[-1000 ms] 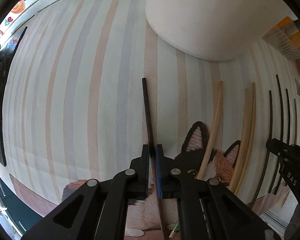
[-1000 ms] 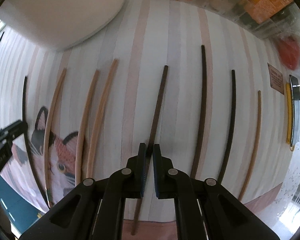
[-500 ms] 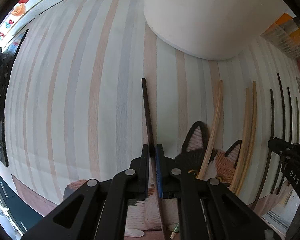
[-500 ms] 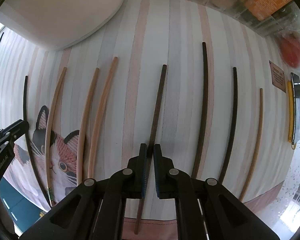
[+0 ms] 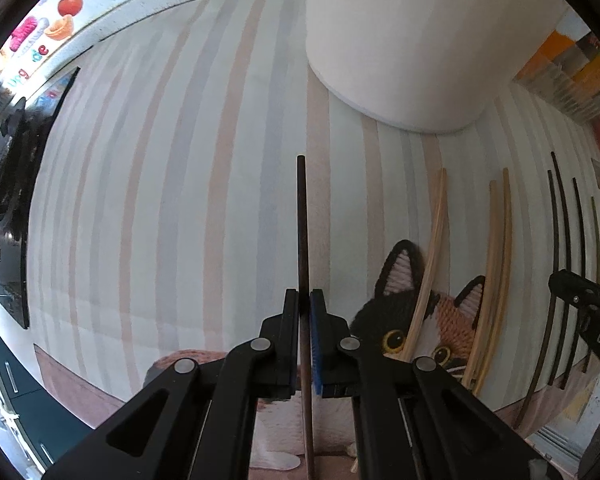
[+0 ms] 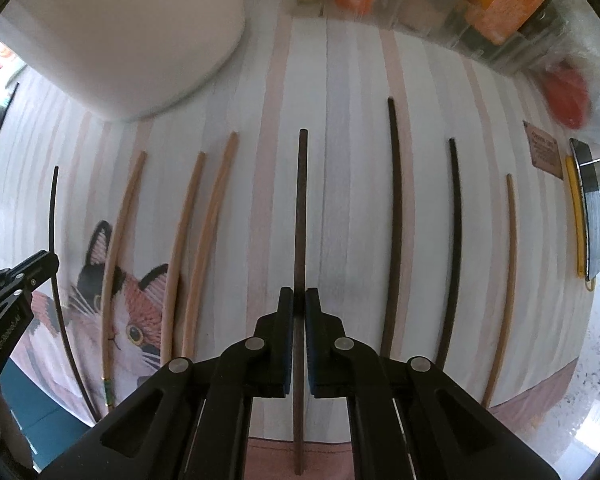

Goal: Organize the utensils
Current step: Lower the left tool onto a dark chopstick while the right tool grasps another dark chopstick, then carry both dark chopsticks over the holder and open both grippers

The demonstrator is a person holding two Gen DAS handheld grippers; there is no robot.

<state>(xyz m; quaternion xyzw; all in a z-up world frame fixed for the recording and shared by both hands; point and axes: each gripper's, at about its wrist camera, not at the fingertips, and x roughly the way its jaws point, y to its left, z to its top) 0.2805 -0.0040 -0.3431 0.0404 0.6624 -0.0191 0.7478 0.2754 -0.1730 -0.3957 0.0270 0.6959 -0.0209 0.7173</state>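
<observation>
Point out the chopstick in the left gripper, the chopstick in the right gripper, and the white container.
Left chopstick (image 5: 302, 236), left wrist view, mid-shaft.
Right chopstick (image 6: 301, 216), right wrist view, mid-shaft.
White container (image 5: 400, 48), left wrist view, side wall.

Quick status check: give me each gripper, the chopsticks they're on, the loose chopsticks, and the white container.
left gripper: shut on a dark chopstick.
right gripper: shut on a dark brown chopstick.
light wooden chopsticks: lying loose on the striped mat.
other dark chopsticks: lying loose, spaced apart.
white container: standing on the mat.
</observation>
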